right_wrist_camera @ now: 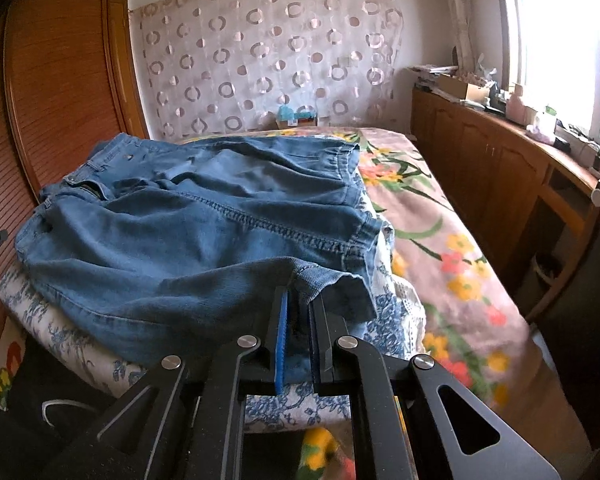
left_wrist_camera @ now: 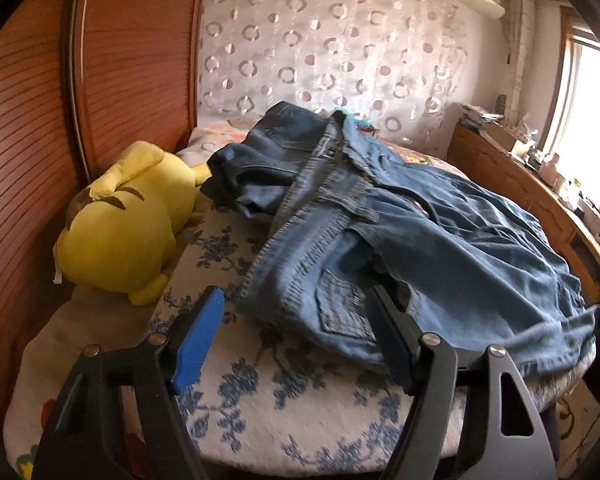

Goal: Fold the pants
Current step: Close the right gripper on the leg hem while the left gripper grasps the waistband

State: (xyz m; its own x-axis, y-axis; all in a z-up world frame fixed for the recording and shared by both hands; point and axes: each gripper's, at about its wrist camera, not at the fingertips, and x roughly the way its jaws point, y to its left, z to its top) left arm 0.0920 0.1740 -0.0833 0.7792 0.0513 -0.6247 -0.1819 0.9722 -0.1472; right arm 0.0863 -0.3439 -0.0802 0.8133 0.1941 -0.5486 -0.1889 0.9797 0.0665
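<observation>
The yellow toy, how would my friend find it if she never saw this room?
Start at the big wooden wardrobe beside the bed. Right at its foot, on the flowery cover, lies the yellow toy, just left of the blue jeans. It is the only bright yellow, plump, soft thing there, with dark brown marks on top.

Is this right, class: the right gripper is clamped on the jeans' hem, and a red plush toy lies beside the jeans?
Not quite. The plush toy is yellow, as the left wrist view shows. The right gripper is indeed clamped on the jeans hem.
</observation>
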